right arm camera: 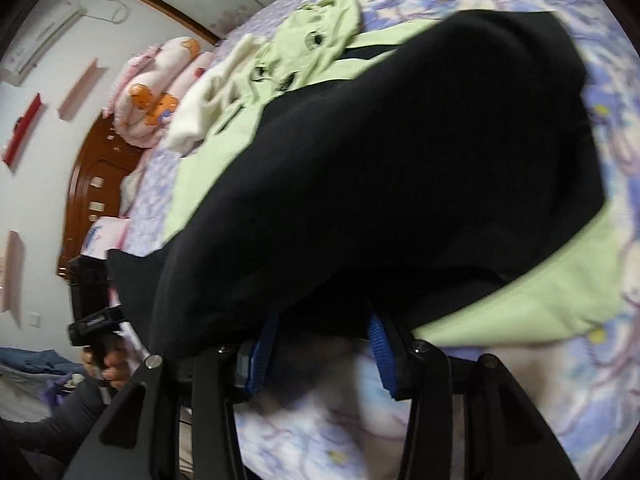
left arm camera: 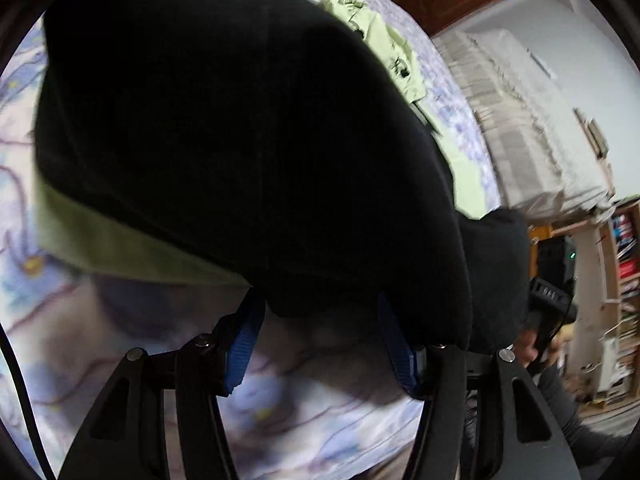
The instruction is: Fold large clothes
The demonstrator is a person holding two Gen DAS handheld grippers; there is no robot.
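Blue ribbed pads (left arm camera: 244, 344) under soft, draped black garment (left arm camera: 224, 140).

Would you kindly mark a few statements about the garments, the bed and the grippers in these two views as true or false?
1. A black garment fills the middle of both wrist views. True.
2. The black garment lies on a bare wooden table. False: it hangs over a bed with a purple floral sheet.
3. A light green garment shows beneath the black one. True.
4. The left gripper has nothing between its fingers. False: the black fabric's edge sits between its blue fingers.
5. Pink bedding is piled near the wooden headboard. True.
6. The right gripper points away from the bed at the ceiling. False: it faces the garments on the bed.
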